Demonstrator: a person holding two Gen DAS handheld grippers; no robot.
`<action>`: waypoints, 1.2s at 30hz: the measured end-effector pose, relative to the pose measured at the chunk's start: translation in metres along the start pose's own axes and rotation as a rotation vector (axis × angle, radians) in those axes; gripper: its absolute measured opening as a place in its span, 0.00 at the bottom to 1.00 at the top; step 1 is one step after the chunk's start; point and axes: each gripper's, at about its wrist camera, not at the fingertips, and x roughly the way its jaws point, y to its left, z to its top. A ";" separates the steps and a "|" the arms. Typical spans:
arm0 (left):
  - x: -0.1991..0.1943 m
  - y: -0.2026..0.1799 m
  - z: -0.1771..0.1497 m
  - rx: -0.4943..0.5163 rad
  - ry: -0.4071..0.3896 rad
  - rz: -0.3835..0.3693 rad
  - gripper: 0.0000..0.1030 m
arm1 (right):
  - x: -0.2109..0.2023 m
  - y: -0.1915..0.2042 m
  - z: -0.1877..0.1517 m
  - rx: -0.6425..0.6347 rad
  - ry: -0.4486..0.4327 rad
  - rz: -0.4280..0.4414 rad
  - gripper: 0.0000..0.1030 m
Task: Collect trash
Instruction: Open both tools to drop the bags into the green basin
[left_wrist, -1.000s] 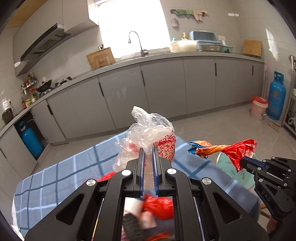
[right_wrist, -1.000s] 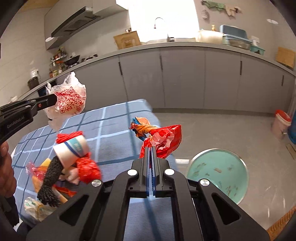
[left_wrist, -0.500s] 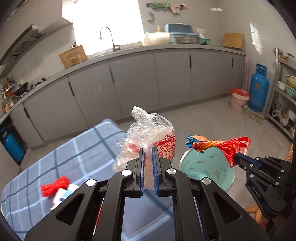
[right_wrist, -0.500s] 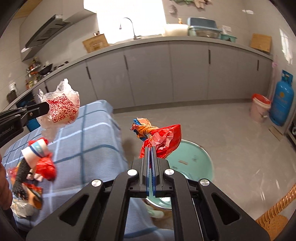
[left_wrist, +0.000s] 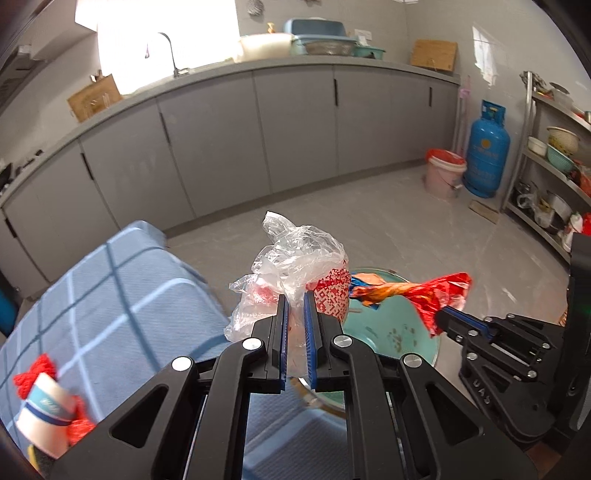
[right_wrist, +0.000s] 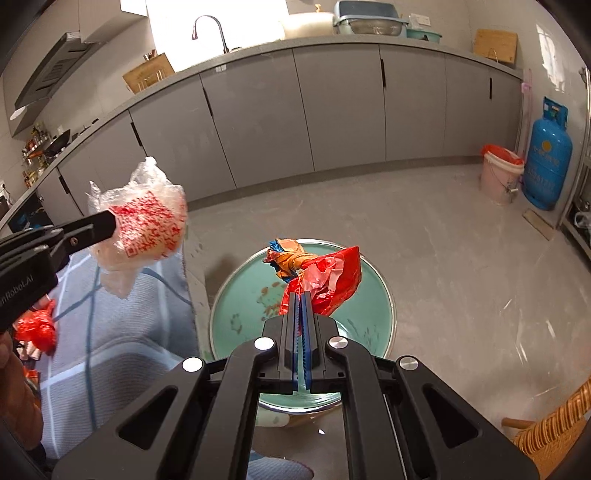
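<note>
**Trash held over the basin, one piece in each gripper**

Trash is in the air on both sides. The left gripper (left_wrist: 295, 306) is clamped on a crumpled clear plastic bag (left_wrist: 295, 258) with red QR-style print, the film bunched between its blue pads and ballooning above them. The right gripper (right_wrist: 302, 306) is closed nearly flat on a red wrapper (right_wrist: 325, 277) twisted together with an orange and blue scrap at its far end.

Both pieces are pinched by a thin fold, which seems the sensible hold for limp film: it needs little opening and lets the bulk hang free, so it should drop away cleanly when the jaws part.

Below stands a teal basin (right_wrist: 369, 325) on the floor, just beside the edge of the surface covered with a blue checked cloth (left_wrist: 122, 295). In the right wrist view the red wrapper lies straight over the basin's middle, with a few small scraps already on its bottom; I judge this the collecting vessel. The plastic bag, seen from the right wrist at the left, looks to hang over the cloth's edge, not yet clearly over the basin.

More litter waits on the cloth: a paper cup (left_wrist: 42, 417) with a blue band, lying among red netting (left_wrist: 37, 369). The task seems partway done, with the release of these two pieces likely next.
</note>
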 end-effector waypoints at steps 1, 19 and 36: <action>0.004 -0.002 -0.001 0.004 0.003 -0.001 0.09 | 0.003 -0.001 0.000 0.001 0.005 -0.005 0.04; 0.029 -0.004 -0.004 0.004 0.002 0.036 0.63 | 0.023 -0.024 -0.012 0.047 0.037 -0.055 0.34; -0.046 0.030 -0.006 -0.007 -0.081 0.207 0.86 | -0.016 0.023 -0.011 0.040 -0.015 0.018 0.56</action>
